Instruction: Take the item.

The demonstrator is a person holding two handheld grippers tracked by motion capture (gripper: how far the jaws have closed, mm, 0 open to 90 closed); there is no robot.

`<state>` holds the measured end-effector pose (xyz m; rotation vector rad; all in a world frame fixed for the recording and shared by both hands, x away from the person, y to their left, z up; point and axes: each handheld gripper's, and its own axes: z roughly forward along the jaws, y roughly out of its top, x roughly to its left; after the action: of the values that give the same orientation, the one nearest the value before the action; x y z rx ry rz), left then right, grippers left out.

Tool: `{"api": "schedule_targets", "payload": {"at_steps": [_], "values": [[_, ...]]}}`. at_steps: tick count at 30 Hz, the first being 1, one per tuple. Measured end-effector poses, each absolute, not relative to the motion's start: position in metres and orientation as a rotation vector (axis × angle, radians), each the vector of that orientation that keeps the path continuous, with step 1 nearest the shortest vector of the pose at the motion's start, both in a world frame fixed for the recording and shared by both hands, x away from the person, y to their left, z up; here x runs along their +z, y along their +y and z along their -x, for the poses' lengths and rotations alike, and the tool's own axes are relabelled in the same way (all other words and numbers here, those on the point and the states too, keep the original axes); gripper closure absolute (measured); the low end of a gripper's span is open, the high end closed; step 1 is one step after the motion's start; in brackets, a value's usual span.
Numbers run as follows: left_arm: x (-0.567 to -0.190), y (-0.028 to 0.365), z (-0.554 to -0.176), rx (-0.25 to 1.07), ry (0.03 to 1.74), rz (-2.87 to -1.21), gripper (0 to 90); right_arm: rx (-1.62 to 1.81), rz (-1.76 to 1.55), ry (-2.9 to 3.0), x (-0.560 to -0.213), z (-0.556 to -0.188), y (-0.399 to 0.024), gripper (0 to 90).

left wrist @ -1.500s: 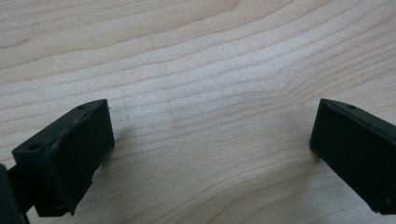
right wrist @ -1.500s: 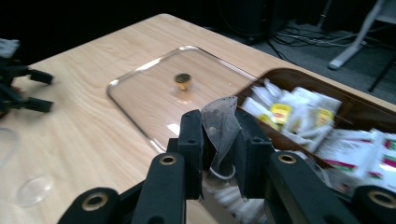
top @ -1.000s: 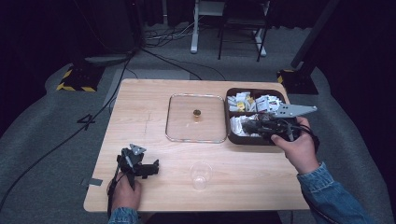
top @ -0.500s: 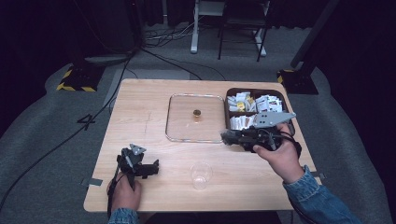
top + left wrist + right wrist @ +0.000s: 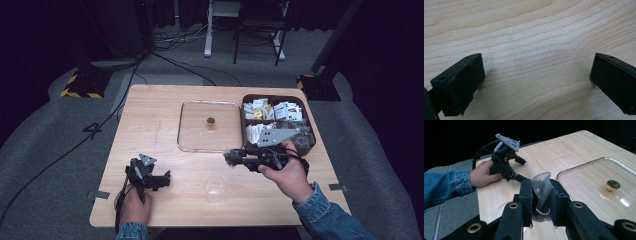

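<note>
packet: lower half buried between the right tongs, its print unreadable
cup: just a curve of rim behind the tongs' arms
box: contents too small to sort out, near part covered by the grey plate
left tongs: tips cut off at the frame's edges

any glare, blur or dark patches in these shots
High view: the pale wooden table is evenly lit while the floor and background fall to black; the clear plastic cup is faint against the wood. Left gripper view: sharp wood grain, soft shadows beside the black jaws. Right gripper view: the near jaws are slightly soft, the crumpled clear packet is translucent, and the glass lid catches pale reflections.
</note>
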<state>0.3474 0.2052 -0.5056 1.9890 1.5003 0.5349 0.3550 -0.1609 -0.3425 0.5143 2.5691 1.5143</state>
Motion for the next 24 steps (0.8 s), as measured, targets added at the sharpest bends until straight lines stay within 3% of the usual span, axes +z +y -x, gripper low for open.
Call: {"api": "schedule_targets", "payload": {"at_steps": [24], "values": [[-0.506, 0.205, -0.347, 0.535, 1.501, -1.988, 0.0, 1.472, -0.427, 2.699, -0.389, -0.346, -0.124, 74.7]]}}
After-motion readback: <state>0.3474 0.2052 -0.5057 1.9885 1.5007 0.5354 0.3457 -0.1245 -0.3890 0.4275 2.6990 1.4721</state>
